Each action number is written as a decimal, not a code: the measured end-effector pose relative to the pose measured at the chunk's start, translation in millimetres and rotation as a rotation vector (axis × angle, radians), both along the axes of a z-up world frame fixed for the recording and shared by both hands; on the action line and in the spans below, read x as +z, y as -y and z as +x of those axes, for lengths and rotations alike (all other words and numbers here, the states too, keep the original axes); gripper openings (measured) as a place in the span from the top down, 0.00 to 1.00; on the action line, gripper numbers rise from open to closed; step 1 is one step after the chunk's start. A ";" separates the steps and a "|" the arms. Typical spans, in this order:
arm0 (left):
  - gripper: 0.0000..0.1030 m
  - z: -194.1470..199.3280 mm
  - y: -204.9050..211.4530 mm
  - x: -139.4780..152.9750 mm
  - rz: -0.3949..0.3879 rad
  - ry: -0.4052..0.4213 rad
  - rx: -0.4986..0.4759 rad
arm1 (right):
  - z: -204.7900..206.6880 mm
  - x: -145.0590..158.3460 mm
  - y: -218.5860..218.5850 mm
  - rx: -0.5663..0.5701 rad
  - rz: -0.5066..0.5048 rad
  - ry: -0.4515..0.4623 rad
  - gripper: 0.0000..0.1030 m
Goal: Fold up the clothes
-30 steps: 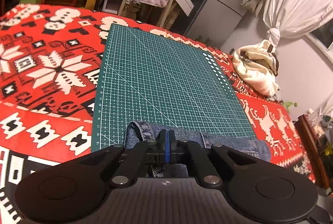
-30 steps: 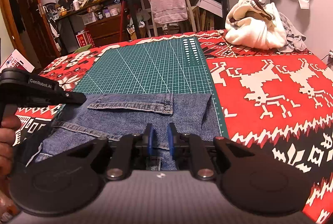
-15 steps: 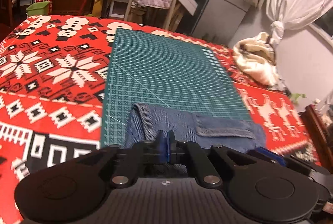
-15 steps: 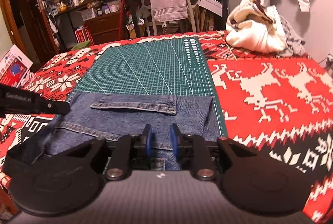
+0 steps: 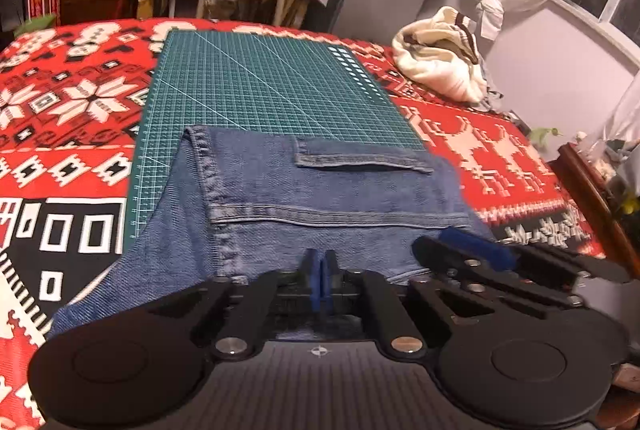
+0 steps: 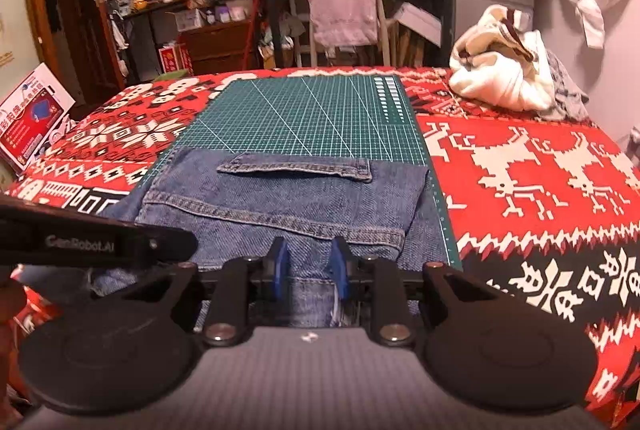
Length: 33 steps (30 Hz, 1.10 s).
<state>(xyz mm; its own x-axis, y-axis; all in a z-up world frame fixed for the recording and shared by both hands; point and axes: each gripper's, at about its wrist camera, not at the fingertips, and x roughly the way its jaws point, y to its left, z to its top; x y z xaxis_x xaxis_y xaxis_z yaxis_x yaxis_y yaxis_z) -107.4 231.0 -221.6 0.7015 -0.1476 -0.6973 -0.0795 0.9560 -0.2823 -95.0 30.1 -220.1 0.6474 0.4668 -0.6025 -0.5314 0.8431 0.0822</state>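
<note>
Left wrist view: the left tool (image 5: 320, 280) has its blue pads pressed together; whether denim is pinched between them cannot be told. The jeans (image 5: 320, 190) lie folded across the near edge of the green cutting mat (image 5: 260, 82) on the red patterned surface (image 5: 68, 102), spilling over the surface's near edge.

Right wrist view: the right tool (image 6: 307, 266) stands partly open, pads apart over the jeans (image 6: 288, 198), gripping nothing. Denim is likely heavy, soft yet fairly stiff at seams; the stitched hem (image 6: 280, 215) or the near corners look like the firmest places to take hold.
</note>
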 end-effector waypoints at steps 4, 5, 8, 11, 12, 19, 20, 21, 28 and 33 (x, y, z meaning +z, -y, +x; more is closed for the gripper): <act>0.96 -3.8 -17.3 -6.2 -0.090 0.000 0.010 | -4.4 -5.0 3.2 0.017 -0.003 0.021 0.73; 0.96 -4.0 -21.7 -7.8 -0.121 0.000 0.015 | -4.0 -5.6 4.8 0.012 0.006 0.014 0.72; 0.96 -2.9 -26.1 -8.6 -0.174 -0.014 0.040 | -1.3 -6.5 6.0 -0.036 0.000 -0.014 0.59; 0.96 -4.1 -20.4 -6.9 -0.141 -0.003 0.036 | 3.3 -5.4 9.1 -0.056 0.023 -0.047 0.59; 0.96 -4.5 -19.0 -6.7 -0.133 -0.001 0.038 | 2.8 -4.7 7.2 -0.053 0.008 -0.040 0.59; 0.96 -2.5 -6.9 -1.1 -0.042 -0.007 0.017 | 5.0 -6.4 10.3 -0.094 0.013 -0.045 0.43; 0.96 -2.3 -2.8 0.0 -0.015 -0.006 0.013 | 5.4 -6.2 10.7 -0.104 0.004 -0.043 0.40; 0.95 -2.0 1.4 1.1 0.013 -0.005 0.009 | 5.7 -6.1 11.3 -0.114 -0.005 -0.042 0.29; 0.93 -7.6 13.6 0.7 0.098 0.040 0.004 | 8.0 -4.1 16.5 -0.139 -0.041 -0.032 0.09; 0.89 -6.1 9.2 0.7 0.053 0.033 0.010 | 6.7 -5.3 21.8 -0.149 -0.037 -0.022 0.00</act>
<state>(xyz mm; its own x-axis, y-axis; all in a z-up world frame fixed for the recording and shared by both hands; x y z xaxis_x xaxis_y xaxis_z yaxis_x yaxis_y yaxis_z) -113.5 221.8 -220.9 0.7257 -0.1035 -0.6802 -0.0808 0.9690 -0.2337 -88.3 8.3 -225.4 0.6940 0.3437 -0.6327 -0.3987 0.9151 0.0597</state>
